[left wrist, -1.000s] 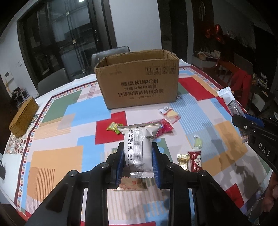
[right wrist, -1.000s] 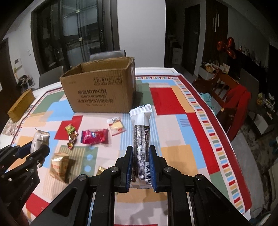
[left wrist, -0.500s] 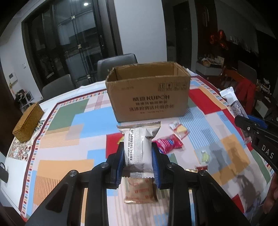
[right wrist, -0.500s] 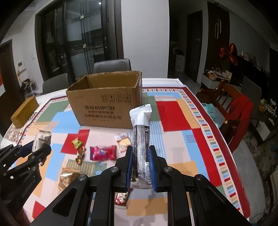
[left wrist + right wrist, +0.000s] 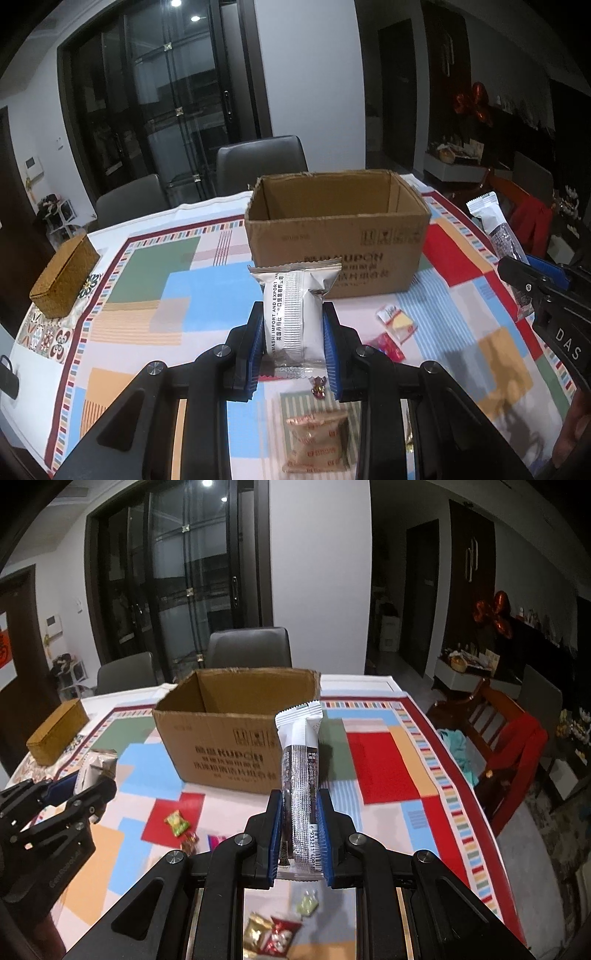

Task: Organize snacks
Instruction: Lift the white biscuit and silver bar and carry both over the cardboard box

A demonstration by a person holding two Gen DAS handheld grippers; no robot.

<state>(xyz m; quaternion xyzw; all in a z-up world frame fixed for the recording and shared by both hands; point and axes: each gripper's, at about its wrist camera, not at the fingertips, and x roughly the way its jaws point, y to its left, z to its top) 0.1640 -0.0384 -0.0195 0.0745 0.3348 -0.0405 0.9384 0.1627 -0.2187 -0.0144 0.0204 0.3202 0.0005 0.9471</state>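
My left gripper (image 5: 293, 314) is shut on a silver snack pack (image 5: 293, 306) with black print, held upright above the table. My right gripper (image 5: 299, 797) is shut on a long grey-and-white snack bar (image 5: 301, 760), also upright. An open cardboard box (image 5: 336, 236) stands on the patterned tablecloth just beyond both grippers; it looks empty inside. From the left wrist view the right gripper (image 5: 532, 273) and its bar (image 5: 496, 229) show at the right edge. In the right wrist view the left gripper (image 5: 85, 790) shows at the left.
Loose snacks lie on the cloth: a tan pack (image 5: 317, 439), a red wrapper (image 5: 388, 345), a yellow-red pack (image 5: 395, 319), a green candy (image 5: 178, 821). A woven box (image 5: 64, 271) sits at the table's left edge. Grey chairs (image 5: 260, 162) stand behind, a red-draped wooden chair (image 5: 513, 746) to the right.
Both grippers have risen and moved toward the box with their snacks still held. The box looks nearer and its inside now shows; the loose snacks have slid down the pictures.
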